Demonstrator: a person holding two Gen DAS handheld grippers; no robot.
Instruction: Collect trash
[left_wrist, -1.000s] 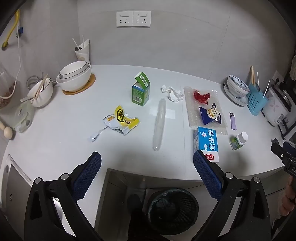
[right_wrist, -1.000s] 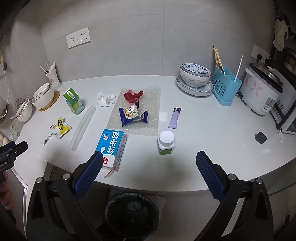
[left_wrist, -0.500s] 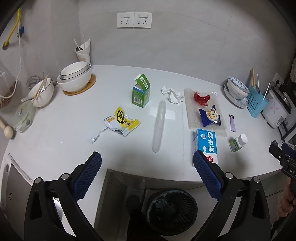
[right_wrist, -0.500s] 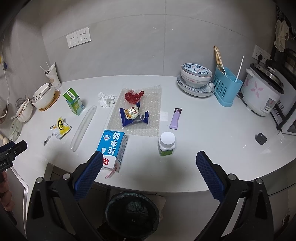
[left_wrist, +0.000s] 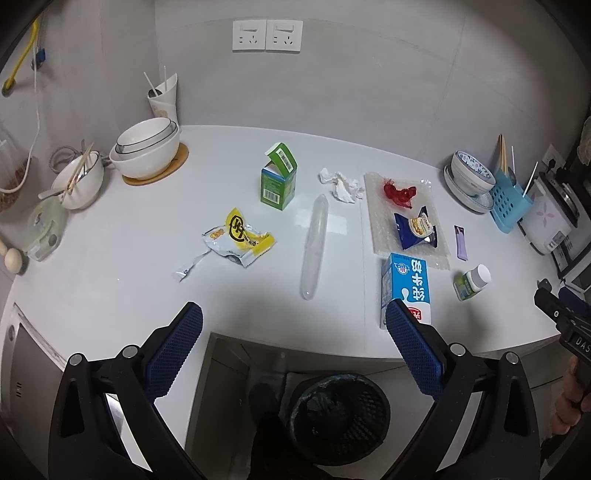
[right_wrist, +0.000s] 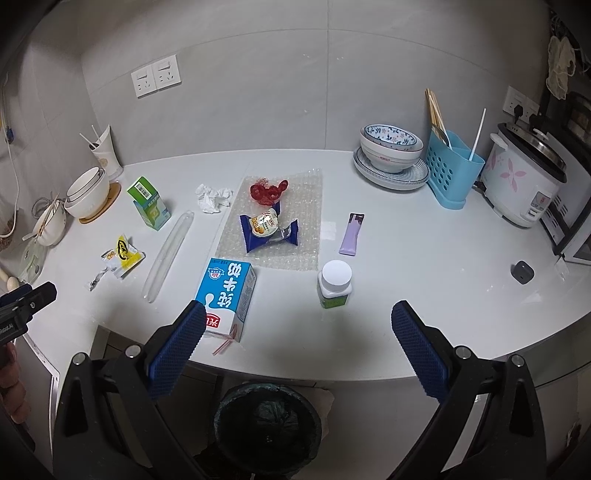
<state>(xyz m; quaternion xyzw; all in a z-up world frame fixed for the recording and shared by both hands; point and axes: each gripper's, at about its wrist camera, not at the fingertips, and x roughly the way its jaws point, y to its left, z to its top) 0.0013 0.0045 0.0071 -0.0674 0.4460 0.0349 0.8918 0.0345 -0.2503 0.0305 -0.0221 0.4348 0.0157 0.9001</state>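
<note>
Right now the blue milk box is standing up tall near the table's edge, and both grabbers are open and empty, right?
Not quite: the blue milk box lies flat on its side near the table's edge, as the right wrist view shows. Both grabbers, left and right, are open and empty.

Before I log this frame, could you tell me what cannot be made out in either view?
- Bin contents: dark in both views, and the near rim is hidden by the gripper frame.
- Milk carton near end: in the left wrist view, covered by one blue pad.
- Small print on the yellow wrapper: too small.
</note>
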